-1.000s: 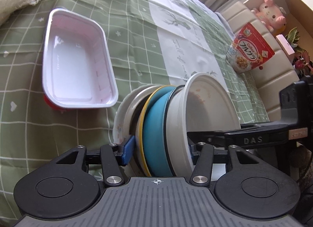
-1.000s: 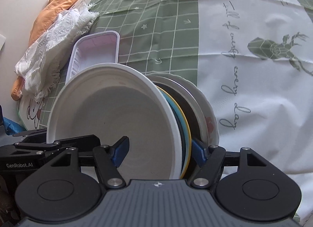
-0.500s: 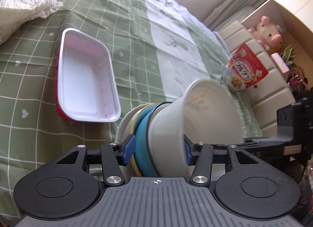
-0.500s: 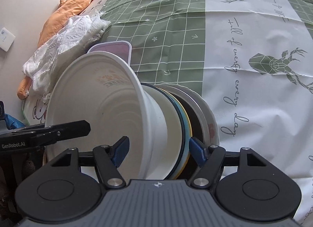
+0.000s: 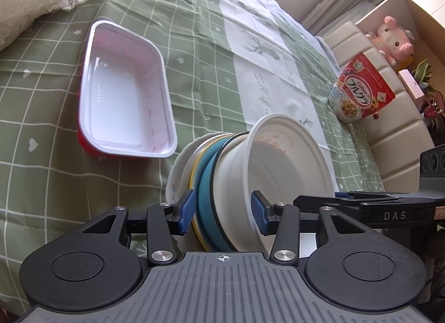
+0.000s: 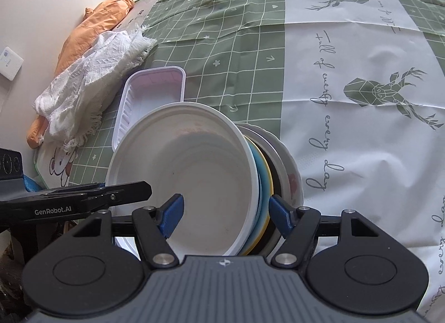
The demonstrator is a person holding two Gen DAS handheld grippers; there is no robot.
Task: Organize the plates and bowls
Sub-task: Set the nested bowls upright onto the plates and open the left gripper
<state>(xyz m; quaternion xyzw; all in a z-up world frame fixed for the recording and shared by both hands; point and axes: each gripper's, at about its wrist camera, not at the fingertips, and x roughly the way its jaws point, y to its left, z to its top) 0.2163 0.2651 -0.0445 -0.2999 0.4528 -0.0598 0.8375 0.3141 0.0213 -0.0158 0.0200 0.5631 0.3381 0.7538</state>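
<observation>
A stack of dishes, a white bowl (image 5: 278, 172) on a teal bowl (image 5: 207, 184), a yellow-rimmed plate and a white plate (image 5: 178, 172), is held on edge between both grippers. My left gripper (image 5: 221, 213) is shut on one side of the stack. My right gripper (image 6: 226, 216) is shut on the other side, where the white bowl (image 6: 194, 181) faces the camera. A white rectangular tray with a red underside (image 5: 122, 92) lies on the green checked cloth beyond the stack; it also shows in the right wrist view (image 6: 150, 95).
A white knitted cloth (image 6: 91, 78) and an orange cloth (image 6: 97, 25) lie at the table's far left edge by the wall. A cereal bag (image 5: 358, 92) leans on a cushioned seat beside a pink plush (image 5: 389, 36). The tablecloth (image 6: 333, 72) has a white deer-print strip.
The stack has tilted and the white bowl shifted within it. Both grippers have moved with the stack, and the tray now sits farther off in the views.
</observation>
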